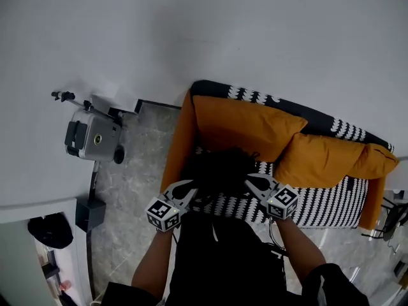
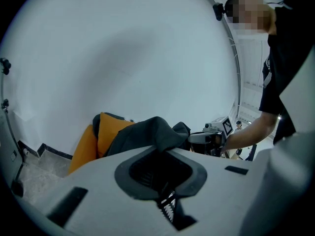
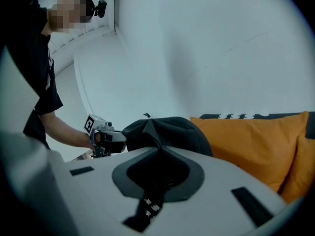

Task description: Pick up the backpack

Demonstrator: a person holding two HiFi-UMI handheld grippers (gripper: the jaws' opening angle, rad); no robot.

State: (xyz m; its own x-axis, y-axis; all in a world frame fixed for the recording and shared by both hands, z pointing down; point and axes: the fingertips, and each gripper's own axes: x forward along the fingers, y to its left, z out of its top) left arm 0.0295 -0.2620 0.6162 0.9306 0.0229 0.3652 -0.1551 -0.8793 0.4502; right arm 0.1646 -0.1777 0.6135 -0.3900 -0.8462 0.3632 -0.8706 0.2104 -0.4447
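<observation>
Over the sofa (image 1: 182,139), your left tool (image 1: 190,187) and right tool (image 1: 255,182) each clamp the backpack (image 1: 220,167). Lifting looks in hand; next, raise both sides evenly.

Sofa (image 1: 331,204): black-and-white pattern, orange ends, orange cushions (image 1: 245,129) along the back. Black backpack (image 1: 220,167) over the seat. Left gripper (image 1: 190,190) and right gripper (image 1: 250,182) at its two sides, jaws seemingly pinching the fabric. Grey box-shaped device (image 1: 92,136) at left, above the tiled floor (image 1: 137,171).
</observation>
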